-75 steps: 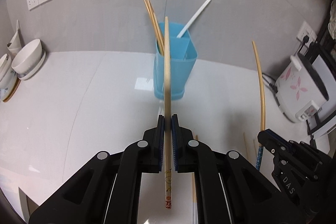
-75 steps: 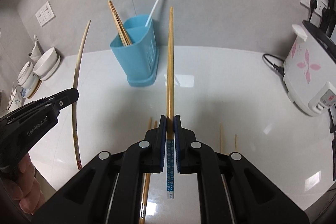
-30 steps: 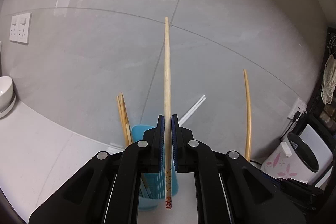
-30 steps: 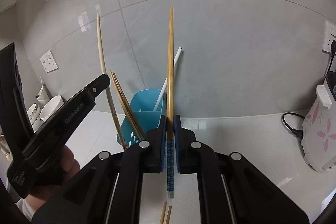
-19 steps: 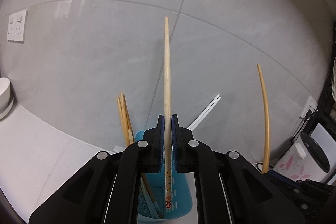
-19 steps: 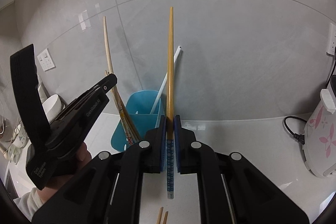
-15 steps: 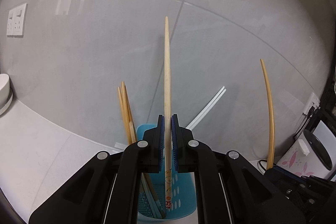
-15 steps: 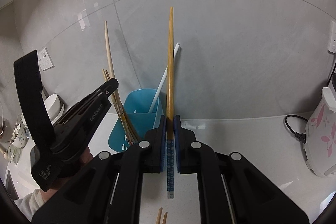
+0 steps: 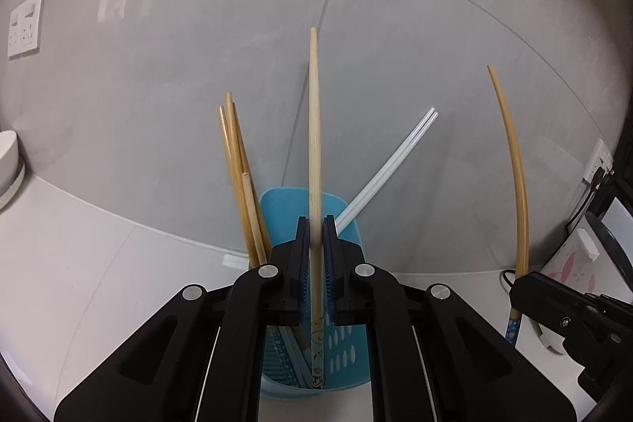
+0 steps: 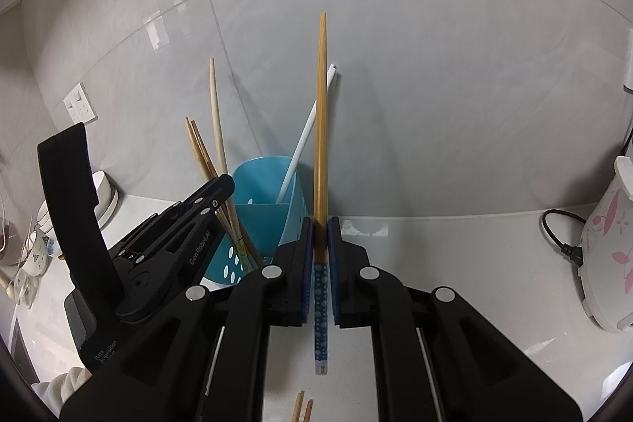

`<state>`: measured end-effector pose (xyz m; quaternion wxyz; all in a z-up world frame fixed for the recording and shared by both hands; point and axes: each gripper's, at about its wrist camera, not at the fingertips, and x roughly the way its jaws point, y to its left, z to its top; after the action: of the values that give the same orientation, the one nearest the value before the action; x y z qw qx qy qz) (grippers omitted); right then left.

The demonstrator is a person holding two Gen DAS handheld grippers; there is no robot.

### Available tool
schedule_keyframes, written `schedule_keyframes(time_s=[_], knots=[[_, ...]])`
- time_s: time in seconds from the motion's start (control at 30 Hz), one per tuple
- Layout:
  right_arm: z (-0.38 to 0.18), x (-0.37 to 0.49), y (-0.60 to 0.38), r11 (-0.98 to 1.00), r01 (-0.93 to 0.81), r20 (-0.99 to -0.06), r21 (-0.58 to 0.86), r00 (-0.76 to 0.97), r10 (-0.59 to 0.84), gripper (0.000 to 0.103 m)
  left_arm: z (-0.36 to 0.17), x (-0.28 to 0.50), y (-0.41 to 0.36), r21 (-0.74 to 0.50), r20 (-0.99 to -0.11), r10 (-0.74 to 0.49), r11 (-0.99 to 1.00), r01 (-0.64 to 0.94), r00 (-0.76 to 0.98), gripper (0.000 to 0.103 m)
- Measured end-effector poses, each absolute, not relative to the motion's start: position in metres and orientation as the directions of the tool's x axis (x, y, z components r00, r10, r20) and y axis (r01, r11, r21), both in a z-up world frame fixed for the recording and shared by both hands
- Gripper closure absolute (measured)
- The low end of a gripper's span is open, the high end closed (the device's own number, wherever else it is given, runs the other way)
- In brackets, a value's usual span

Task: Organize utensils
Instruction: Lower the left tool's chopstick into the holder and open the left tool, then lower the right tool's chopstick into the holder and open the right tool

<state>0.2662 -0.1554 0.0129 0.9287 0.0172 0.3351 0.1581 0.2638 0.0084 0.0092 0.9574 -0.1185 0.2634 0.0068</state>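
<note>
My left gripper [image 9: 315,226] is shut on a pale wooden chopstick [image 9: 315,129]. Its patterned lower end reaches down inside the blue utensil holder [image 9: 350,374], close to the bottom. Brown chopsticks [image 9: 237,176] and white chopsticks [image 9: 391,169] lean in the same holder. My right gripper [image 10: 321,224] is shut on an amber chopstick [image 10: 320,113] with a blue dotted end, held upright in the air just right of the holder [image 10: 257,180]. In the right wrist view the left gripper [image 10: 221,186] hangs over the holder's left compartment with the pale chopstick [image 10: 215,113] sticking up.
A white rice cooker [image 10: 605,248] with pink flowers and a black cord stands at the right. Bowls [image 10: 105,196] and cups sit at the far left. Two loose chopsticks [image 10: 302,406] lie on the white counter below my right gripper. The tiled wall is close behind.
My left gripper has sunk toward the holder, and its pale chopstick's lower end has gone deeper inside. The right gripper has hardly moved.
</note>
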Motion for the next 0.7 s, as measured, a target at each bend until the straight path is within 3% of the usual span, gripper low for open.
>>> schedule_keyframes(time_s=[0.17,0.3,0.43,0.53,0.7], knots=[[0.013,0.271,-0.153,0.947,-0.295,-0.616,0.128,0.725,0.308,0.096,0.016,0.258,0.014,-0.196,-0.538,-0.028,0.976,-0.094,0.842,0.093],[0.017,0.272,-0.147,0.939,-0.323,-0.605,0.117,0.727,0.325,0.096,0.025,0.250,0.018,-0.173,-0.581,-0.009,0.978,-0.113,0.814,0.068],[0.020,0.273,-0.143,0.927,-0.353,-0.590,0.126,0.725,0.356,0.096,0.030,0.243,0.032,-0.149,-0.646,0.014,0.978,-0.144,0.763,0.033],[0.023,0.276,-0.139,0.920,-0.371,-0.574,0.129,0.728,0.375,0.096,0.031,0.240,0.043,-0.137,-0.685,0.008,0.981,-0.140,0.729,0.019],[0.026,0.284,-0.130,0.909,-0.394,-0.556,0.134,0.730,0.398,0.096,0.035,0.236,0.051,-0.075,-0.724,0.045,0.987,-0.144,0.689,0.007]])
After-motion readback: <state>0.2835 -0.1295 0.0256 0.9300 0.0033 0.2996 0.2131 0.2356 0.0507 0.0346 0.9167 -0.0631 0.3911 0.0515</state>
